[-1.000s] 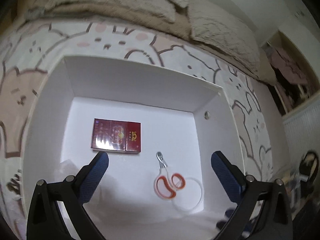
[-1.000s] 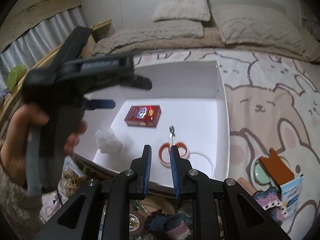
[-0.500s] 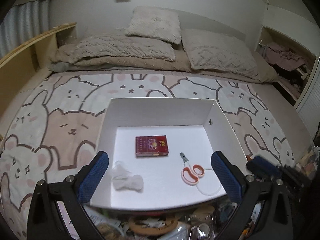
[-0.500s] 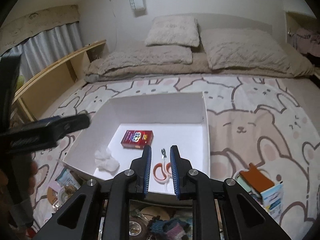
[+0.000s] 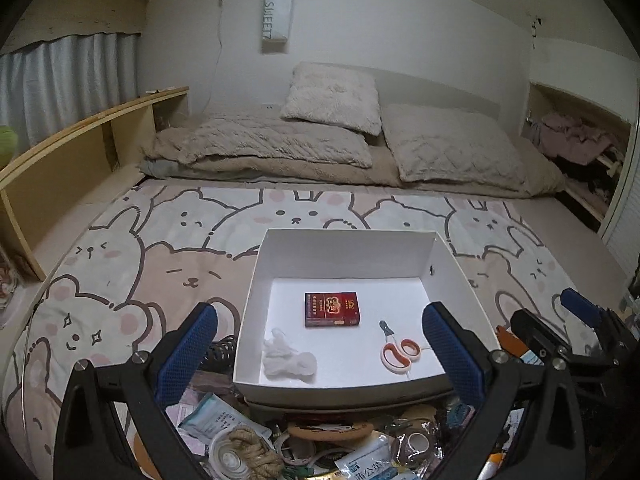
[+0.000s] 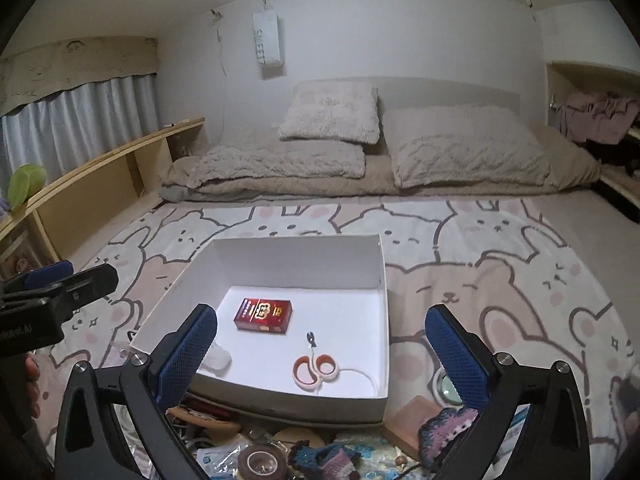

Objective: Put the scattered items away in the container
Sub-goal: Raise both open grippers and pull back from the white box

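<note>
A white open box (image 5: 348, 240) (image 6: 296, 246) sits on the bear-print bedspread. Inside lie a red packet (image 5: 331, 309) (image 6: 263, 315), orange-handled scissors (image 5: 397, 352) (image 6: 314, 365), a crumpled white tissue (image 5: 289, 359) and a thin white ring (image 6: 362, 380). My left gripper (image 5: 320, 354) is open and empty, held back above the box's near edge. My right gripper (image 6: 320, 354) is open and empty, also behind the near edge. Each gripper shows at the side of the other's view.
Scattered clutter lies in front of the box: a rope coil (image 5: 252, 452), tape rolls (image 6: 260, 460), packets (image 5: 212, 420), a crocheted piece (image 6: 444, 428), a wooden block (image 6: 412, 420). Pillows (image 5: 332, 96) and a wooden shelf (image 5: 80, 144) stand beyond.
Both grippers have pulled back and up from the box. The right gripper has opened from shut. The left gripper stays open.
</note>
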A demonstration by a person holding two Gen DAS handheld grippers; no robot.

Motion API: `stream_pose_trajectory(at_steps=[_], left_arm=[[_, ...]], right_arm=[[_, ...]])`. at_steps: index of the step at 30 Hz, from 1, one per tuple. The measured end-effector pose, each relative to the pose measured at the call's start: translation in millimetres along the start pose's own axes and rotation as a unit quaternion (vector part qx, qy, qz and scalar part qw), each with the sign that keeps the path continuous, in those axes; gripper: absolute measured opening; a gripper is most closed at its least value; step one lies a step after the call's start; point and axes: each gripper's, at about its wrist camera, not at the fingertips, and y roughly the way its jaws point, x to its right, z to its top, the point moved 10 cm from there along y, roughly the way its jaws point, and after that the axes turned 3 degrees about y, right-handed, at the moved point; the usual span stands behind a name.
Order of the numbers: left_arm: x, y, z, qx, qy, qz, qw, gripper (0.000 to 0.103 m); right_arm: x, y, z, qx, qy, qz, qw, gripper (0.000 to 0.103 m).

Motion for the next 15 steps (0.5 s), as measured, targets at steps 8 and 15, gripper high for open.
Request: stream_pose_trajectory(at_steps=[8, 15], left_arm=[[2, -25, 10, 0.019, 0.012, 0.018, 0.9996, 0.103], [2, -47, 22, 0.037, 0.015, 0.024, 0.9989, 0.103]], right_arm=[[9, -23, 17, 0.014, -0.002, -0.004, 1.000, 0.103], [5, -47, 38, 0.027, -0.002, 0.009, 1.000, 0.103]])
